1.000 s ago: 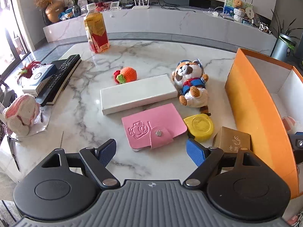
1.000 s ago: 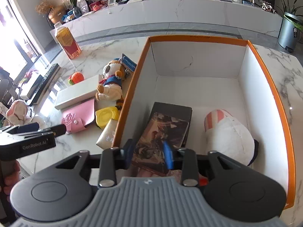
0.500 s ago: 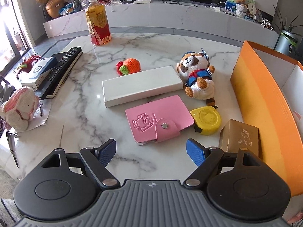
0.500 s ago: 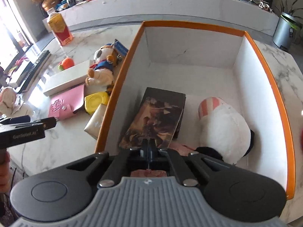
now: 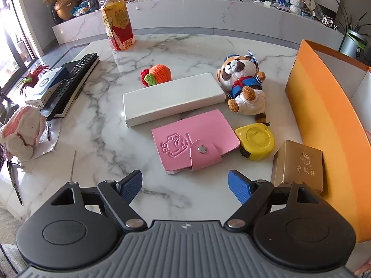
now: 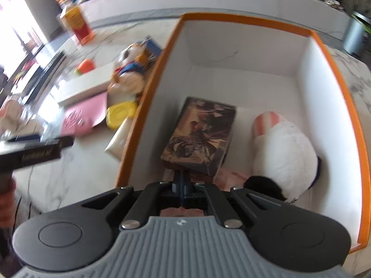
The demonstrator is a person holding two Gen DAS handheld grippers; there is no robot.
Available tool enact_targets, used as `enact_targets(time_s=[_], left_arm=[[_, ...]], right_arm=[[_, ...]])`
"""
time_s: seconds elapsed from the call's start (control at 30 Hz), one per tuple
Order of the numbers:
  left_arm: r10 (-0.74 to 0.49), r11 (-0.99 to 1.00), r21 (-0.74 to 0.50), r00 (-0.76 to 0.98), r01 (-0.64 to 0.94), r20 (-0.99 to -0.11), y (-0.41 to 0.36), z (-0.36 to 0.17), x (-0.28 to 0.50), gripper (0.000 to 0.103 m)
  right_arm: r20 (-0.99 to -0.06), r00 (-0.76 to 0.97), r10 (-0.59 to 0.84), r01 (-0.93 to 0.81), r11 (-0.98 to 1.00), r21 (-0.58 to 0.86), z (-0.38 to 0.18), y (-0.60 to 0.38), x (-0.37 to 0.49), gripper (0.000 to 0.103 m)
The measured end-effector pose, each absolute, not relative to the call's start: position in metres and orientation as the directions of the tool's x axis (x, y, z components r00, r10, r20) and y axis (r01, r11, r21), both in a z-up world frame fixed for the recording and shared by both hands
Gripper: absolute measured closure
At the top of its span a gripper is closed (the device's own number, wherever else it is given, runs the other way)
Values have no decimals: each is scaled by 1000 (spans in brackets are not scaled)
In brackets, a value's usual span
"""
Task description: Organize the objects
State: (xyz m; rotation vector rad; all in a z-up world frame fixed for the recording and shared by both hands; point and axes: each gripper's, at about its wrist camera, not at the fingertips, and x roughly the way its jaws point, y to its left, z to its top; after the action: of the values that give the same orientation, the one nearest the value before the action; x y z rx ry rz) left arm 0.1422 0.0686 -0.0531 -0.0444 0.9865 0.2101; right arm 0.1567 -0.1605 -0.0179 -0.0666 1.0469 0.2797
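My left gripper (image 5: pixel 185 185) hangs open over the marble table, just short of a pink card holder (image 5: pixel 197 143). Beyond that lie a long white box (image 5: pixel 172 99), a plush raccoon (image 5: pixel 243 85), a yellow tape measure (image 5: pixel 255 142), a gold box (image 5: pixel 299 165) and a crochet orange (image 5: pixel 157 74). My right gripper (image 6: pixel 183 178) is shut inside the orange box (image 6: pixel 245 19), its tips at the near edge of a dark picture box (image 6: pixel 201 136). Nothing shows between its fingers. A white plush (image 6: pixel 283 153) lies to the right in the box.
A tea bottle (image 5: pixel 118 23) stands at the back left. A remote (image 5: pixel 71 83), a small blue-white box (image 5: pixel 46 83) and a crochet bunny (image 5: pixel 20 134) sit along the left edge. The orange box wall (image 5: pixel 324 125) bounds the right side.
The right gripper's jaws closed from half open to fully shut inside the orange box. The left gripper stayed open and almost still.
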Motion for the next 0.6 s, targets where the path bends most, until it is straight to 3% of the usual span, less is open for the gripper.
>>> enact_targets(time_s=[0.2,0.37,0.47,0.6], left_arm=[[188,967,65,520,-246,-833,78,-53,143,7],[210,962,84,511,-259,-833,85,-52,141,7],[239,955,106,503,-278,-831,90,-52,140,7],[267,946,119,517,-301,-813,98,-48,138,7]], right_arm=[[-828,508,239,-264,958,114,4,-164,152,94],[-712,587,385,-335,916,219,41,-142,139,84],[-710,535,458,-470,860,200,44,-107,132,70],[-788,460,409,-555,826,105,30,-74,133,64]])
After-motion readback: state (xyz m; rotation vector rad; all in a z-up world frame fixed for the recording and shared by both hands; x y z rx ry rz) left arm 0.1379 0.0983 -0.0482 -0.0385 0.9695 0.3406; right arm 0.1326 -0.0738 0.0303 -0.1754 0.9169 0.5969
